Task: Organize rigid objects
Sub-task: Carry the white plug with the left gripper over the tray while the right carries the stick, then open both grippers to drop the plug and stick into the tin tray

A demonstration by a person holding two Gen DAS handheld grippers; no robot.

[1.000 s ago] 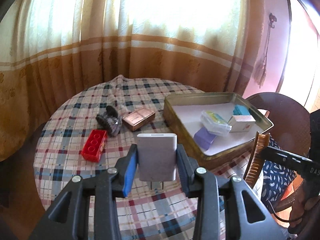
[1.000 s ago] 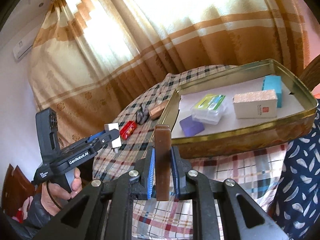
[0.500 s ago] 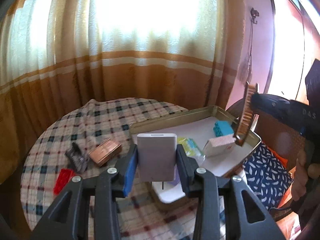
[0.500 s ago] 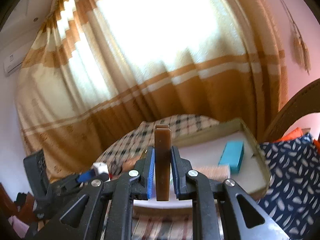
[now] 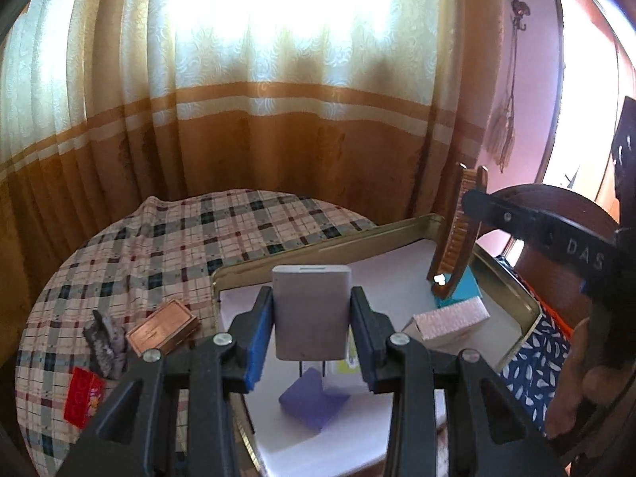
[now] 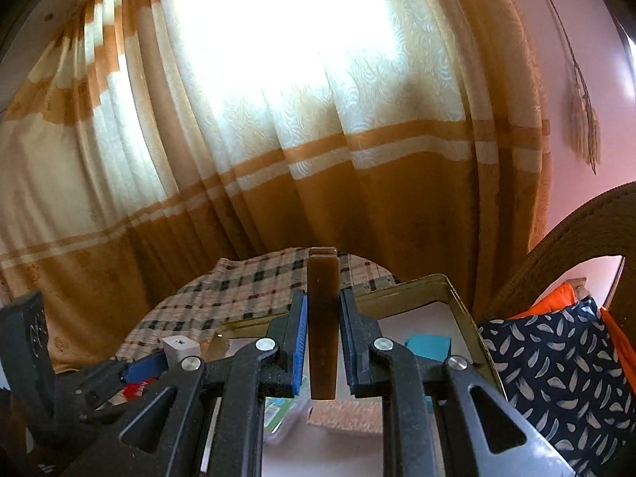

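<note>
Two grippers are at work. The left gripper (image 5: 312, 318) pinches one white plug-in charger (image 5: 312, 310) between its blue pads, prongs pointing down, above the near end of the gold metal tray (image 5: 318, 250). The right gripper (image 6: 322, 334) pinches one brown wooden comb (image 6: 322, 318) upright over the same tray; the left view shows that comb (image 5: 457, 238) hanging above the tray's far right corner. Four things lie in the paper-lined tray: one purple block (image 5: 314, 399), one pink-topped box (image 5: 449, 320), one teal block (image 5: 463, 286) and one clear case, largely hidden behind the left gripper. Three things lie outside it on the plaid tablecloth (image 5: 179, 238) of the round table: one copper tin (image 5: 161, 328), one dark hair claw (image 5: 105, 344) and one red toy brick (image 5: 83, 397). Cream and orange curtains (image 5: 258, 119) hang behind, a pink wall to the right, and a feather-print cushion (image 6: 556, 365) sits beside the tray.
</note>
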